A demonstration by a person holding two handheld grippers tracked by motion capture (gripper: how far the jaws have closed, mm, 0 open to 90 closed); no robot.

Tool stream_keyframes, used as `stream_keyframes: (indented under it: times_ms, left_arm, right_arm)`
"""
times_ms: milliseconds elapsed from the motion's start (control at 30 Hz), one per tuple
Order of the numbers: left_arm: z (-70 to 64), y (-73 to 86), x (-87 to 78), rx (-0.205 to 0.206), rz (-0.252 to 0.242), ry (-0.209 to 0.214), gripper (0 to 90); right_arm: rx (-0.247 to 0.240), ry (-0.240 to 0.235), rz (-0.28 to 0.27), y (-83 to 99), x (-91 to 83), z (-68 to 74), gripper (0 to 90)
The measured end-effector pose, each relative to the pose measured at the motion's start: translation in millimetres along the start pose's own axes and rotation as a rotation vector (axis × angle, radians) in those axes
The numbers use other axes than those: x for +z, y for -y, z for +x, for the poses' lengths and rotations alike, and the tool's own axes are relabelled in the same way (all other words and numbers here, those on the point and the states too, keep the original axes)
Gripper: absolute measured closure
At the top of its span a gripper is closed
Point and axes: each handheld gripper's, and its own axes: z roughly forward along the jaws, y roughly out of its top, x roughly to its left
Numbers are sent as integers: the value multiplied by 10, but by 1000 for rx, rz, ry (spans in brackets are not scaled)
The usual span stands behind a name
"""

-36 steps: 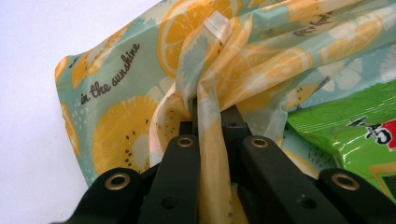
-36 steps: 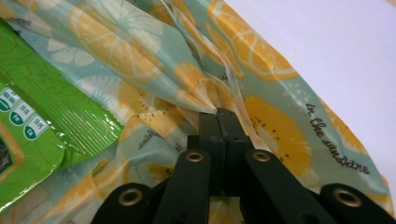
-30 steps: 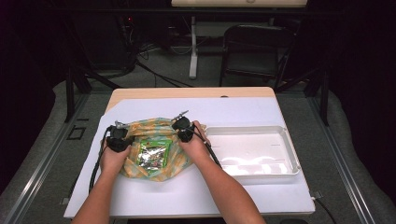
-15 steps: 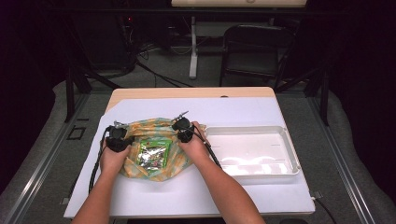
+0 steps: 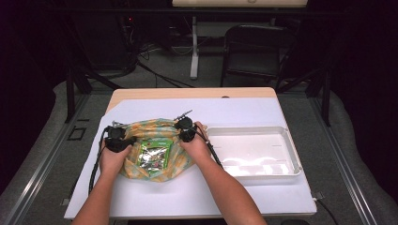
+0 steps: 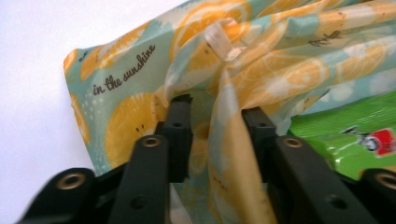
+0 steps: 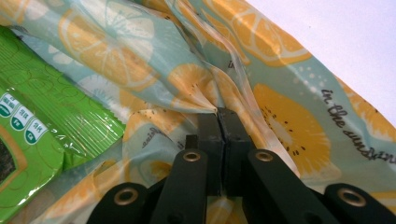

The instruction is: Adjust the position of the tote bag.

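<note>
Fabric printed with orange slices makes up a soft bag (image 5: 157,157) lying on the white-covered table (image 5: 244,197), with a hand at each side of it. The right gripper (image 7: 219,116) has its jaws pressed together on a gathered fold of the bag's film, the pleats radiating from just ahead of the jaw tips. The left gripper (image 6: 219,109) stands with its jaws spread; a ridge of the same film rises between them, touching or nearly touching the right-hand jaw, but they have not closed on it, so that side looks loose for now.

A green snack packet (image 5: 152,157) lies in the bag's mouth. In the left gripper view it sits just right of the jaws; in the right gripper view it sits left of the jaws, so it is between the two grippers. That placement suggests the grippers flank the opening on purpose: one edge pinned, the other about to be taken, so the mouth can be drawn wide around the packet or pulled shut over it. Which of the two is intended cannot be told.

A clear tab (image 6: 222,39) near the bag's rim shows well ahead of the left jaws. A white tray (image 5: 288,154) sits beyond the right gripper, on the side away from the bag, empty and apart from it; it may be meant to receive something.
</note>
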Motion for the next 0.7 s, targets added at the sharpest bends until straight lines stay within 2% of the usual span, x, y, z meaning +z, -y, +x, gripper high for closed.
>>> stream_keyframes:
  times_ms: [167, 300, 533, 700]
  left_arm:
    - [-47, -25, -122, 18, -47, -15, 565]
    - [-72, -58, -243, 28, -96, -17, 511]
    - [-109, -81, -381, 25, -143, 19, 492]
    - [-172, -116, -469, 54, -169, 38, 492]
  right_arm:
    - [1, -2, 0, 0, 0, -2, 889]
    - [-3, 0, 2, 0, -1, -1, 889]
    - [1, -1, -1, 0, 0, -1, 889]
    - [3, -4, 3, -1, -2, -5, 889]
